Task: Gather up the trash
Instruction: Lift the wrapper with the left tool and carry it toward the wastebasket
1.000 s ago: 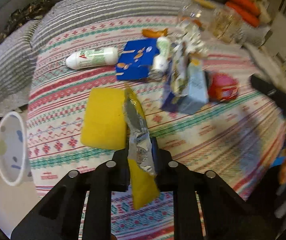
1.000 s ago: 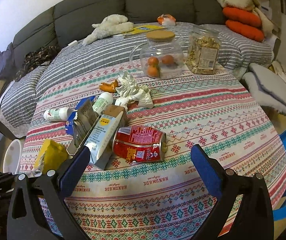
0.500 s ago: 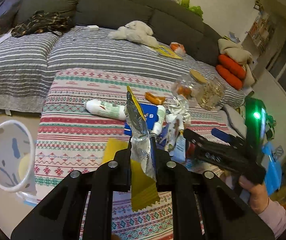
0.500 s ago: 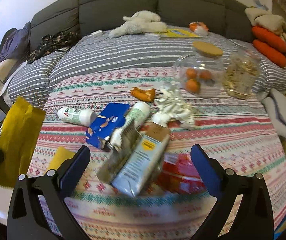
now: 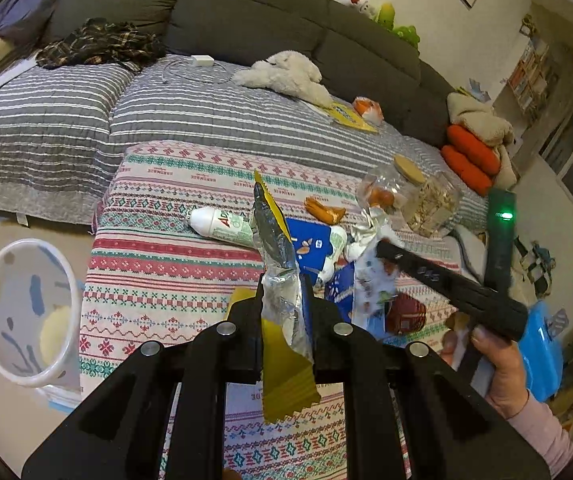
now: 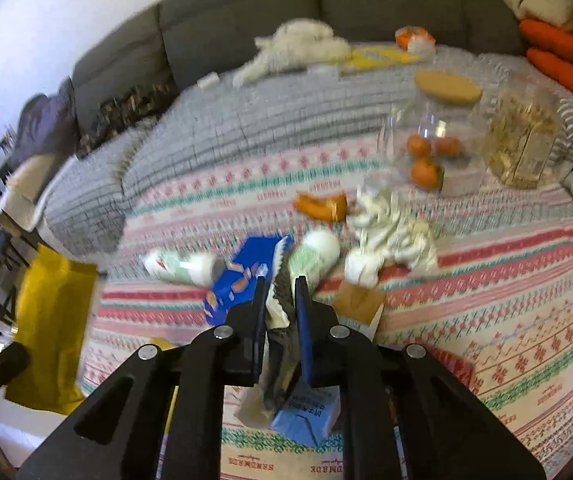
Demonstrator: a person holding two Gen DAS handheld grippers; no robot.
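Two tools in play over a cluttered worktop (image 5: 158, 248). Far left, on the floor beside the worktop: white patterned bin (image 5: 22, 312), mouth open, evidently the drop point for trash. Left tool (image 5: 282, 312) clamped tight on a yellow foil-lined wrapper (image 5: 274, 248), held upright and clear of the cloth, probably for carrying to that bin. Centre of worktop, not yet collected: white tube (image 5: 222, 226), blue packet (image 5: 310, 242), orange peel (image 5: 324, 210), crumpled tissue (image 6: 390, 232), red can (image 5: 406, 314). Right tool (image 6: 280, 300) closing, its pads around the torn top edge of an opened carton (image 6: 298, 412); pinch at the rim likely chosen as the thinnest part. Contact not fully confirmed through blur. Jars (image 6: 438, 136) at far right judged not trash.
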